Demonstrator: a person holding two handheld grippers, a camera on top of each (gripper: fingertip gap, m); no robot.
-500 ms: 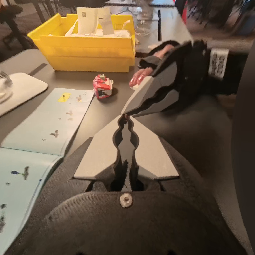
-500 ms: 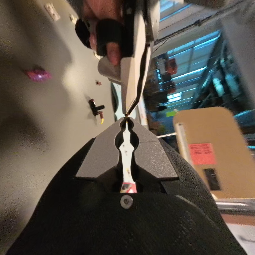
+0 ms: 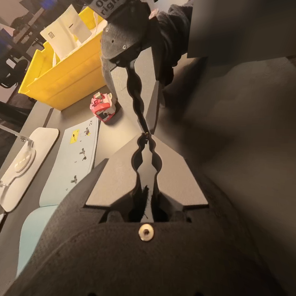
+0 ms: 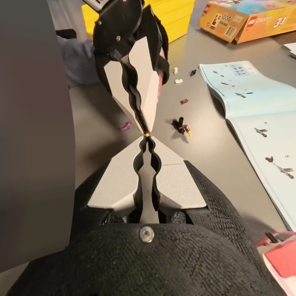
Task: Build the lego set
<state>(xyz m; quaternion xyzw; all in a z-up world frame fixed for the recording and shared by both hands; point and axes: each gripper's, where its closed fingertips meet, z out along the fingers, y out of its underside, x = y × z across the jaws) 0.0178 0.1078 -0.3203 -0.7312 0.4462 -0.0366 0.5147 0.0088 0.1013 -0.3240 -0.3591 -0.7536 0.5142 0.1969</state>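
My two grippers meet tip to tip above the grey table (image 4: 208,152). In the right wrist view my right gripper (image 4: 146,138) is shut on a tiny yellow piece (image 4: 147,135) at its very tips. The left gripper (image 4: 146,130) comes down from above, shut on a small brown piece (image 4: 146,132) that touches the yellow one. In the left wrist view my left gripper (image 3: 146,137) is shut on the small dark piece (image 3: 146,139). The right gripper (image 3: 146,130) reaches down to it, with a yellow speck (image 3: 146,133) between the tips.
A yellow bin (image 3: 68,76) with white bags stands behind. A red and white brick model (image 3: 103,108) sits by an open light-blue booklet (image 3: 76,160). Loose pieces lie nearby: a black-brown assembly with a yellow claw (image 4: 181,126), a purple piece (image 4: 126,126) and a brown piece (image 4: 184,101). An orange box (image 4: 248,20) lies far right. Both grippers' tips are close together, under 4 cm apart.
Both grippers have turned while staying tip to tip. The right gripper now comes from above in the left wrist view instead of from the right. Both stay shut on their small pieces.
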